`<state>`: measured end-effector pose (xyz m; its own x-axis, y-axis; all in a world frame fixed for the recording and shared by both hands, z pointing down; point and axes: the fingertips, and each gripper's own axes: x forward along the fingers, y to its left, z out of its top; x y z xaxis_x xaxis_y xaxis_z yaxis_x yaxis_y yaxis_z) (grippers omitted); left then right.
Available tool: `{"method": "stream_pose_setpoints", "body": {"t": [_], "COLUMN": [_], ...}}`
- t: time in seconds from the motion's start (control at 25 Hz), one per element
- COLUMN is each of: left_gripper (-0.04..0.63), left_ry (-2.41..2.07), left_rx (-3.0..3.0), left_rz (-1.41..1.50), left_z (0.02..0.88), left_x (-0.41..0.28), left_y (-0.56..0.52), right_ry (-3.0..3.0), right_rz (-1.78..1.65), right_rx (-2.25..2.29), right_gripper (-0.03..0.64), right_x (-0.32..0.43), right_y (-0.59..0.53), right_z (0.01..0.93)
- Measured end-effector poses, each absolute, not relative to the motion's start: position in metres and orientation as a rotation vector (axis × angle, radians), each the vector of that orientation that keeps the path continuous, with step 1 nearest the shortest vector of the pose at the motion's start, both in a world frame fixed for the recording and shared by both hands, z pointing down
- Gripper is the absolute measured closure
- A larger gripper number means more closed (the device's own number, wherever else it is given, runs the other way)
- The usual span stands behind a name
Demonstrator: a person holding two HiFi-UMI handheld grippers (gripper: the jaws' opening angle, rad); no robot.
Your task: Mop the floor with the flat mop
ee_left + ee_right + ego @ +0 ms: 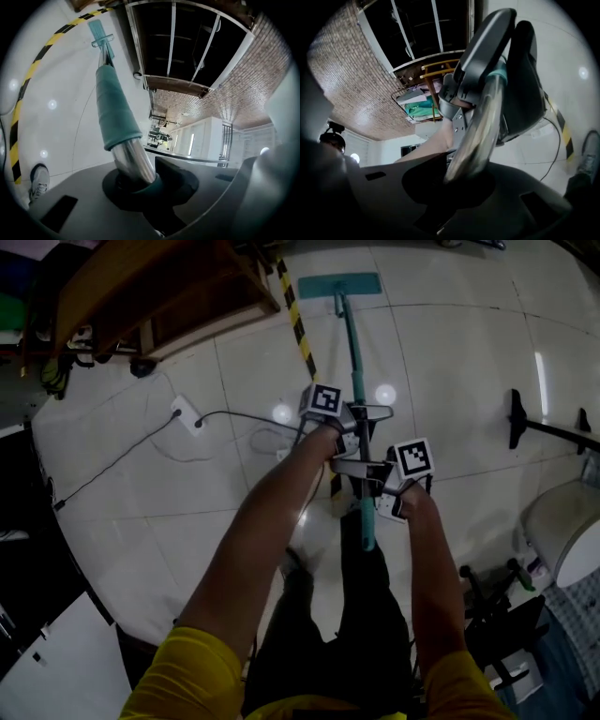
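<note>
Clamping the handle (pixel 133 159) of the flat mop (pixel 354 343), left gripper (pixel 140 185) jaws are closed tight round a bare shiny metal stretch of it, just below a teal sleeve (pixel 115 110) that wraps the tube further out. Right gripper (pixel 459 183) jaws are also closed on the same shiny tube, with the left gripper seen gripping just ahead in the right gripper view. In the head view both grippers sit close together on the handle, the left one nearer the mop head (pixel 340 285) and the right one nearer the person, with the handle's end poking out behind toward the legs. The handle looks teal and thin, and it runs straight and slanted down to the floor (pixel 450 352). The mop head is a flat teal rectangle lying flat on the white glossy tiles, and the handle joins it at the middle of its long edge. The mop head sits just right of a yellow-black hazard tape (pixel 298 320) stripe and near the corner of a wooden cabinet (pixel 150 287). A white power strip (pixel 187 413) with a dark cable (pixel 112 460) lies on the floor well left of the handle. A shoe (pixel 40 180) shows at the low left of the left gripper view.
</note>
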<state>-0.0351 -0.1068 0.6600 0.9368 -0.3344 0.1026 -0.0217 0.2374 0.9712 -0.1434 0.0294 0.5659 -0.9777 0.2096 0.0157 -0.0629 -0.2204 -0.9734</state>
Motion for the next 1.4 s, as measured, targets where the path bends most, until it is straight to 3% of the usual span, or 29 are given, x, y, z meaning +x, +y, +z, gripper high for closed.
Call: {"method": "stream_pose_setpoints", "body": {"t": [0.12,0.28,0.4,0.64,0.92,1.04,1.16,1.4], "left_gripper": [0.508,0.511,0.508,0.506,0.494,0.492,0.493,0.483], "left_ry": [-0.350,-0.368,-0.221,0.020,-0.079,-0.140,-0.146,-0.122], "left_rx": [1.390,1.205,1.087,1.058,1.268,1.387,1.424,1.254], "left_rz": [-0.191,-0.015,-0.081,-0.069,-0.044,-0.006,0.151,0.205], "left_z": [0.650,0.605,0.555,0.559,0.638,0.670,0.675,0.609], "left_x": [-0.026,0.015,0.061,0.113,0.108,0.088,0.088,0.106], "left_y": [-0.056,0.107,0.195,0.153,-0.047,-0.103,-0.073,0.140], "right_ry": [-1.820,-1.693,-1.610,-1.736,-2.021,-1.982,-1.978,-1.830], "right_rz": [2.338,2.379,2.404,2.342,2.159,2.303,2.270,2.445], "right_rx": [-0.248,-0.229,-0.132,-0.098,-0.004,0.068,0.001,0.013], "right_gripper": [0.552,0.554,0.545,0.520,0.537,0.543,0.533,0.517], "right_x": [-0.137,-0.091,-0.061,-0.028,-0.026,-0.045,-0.052,-0.042], "right_y": [0.082,0.217,0.293,0.248,0.057,0.012,0.042,0.234], "right_z": [0.535,0.476,0.441,0.470,0.563,0.588,0.572,0.497]}}
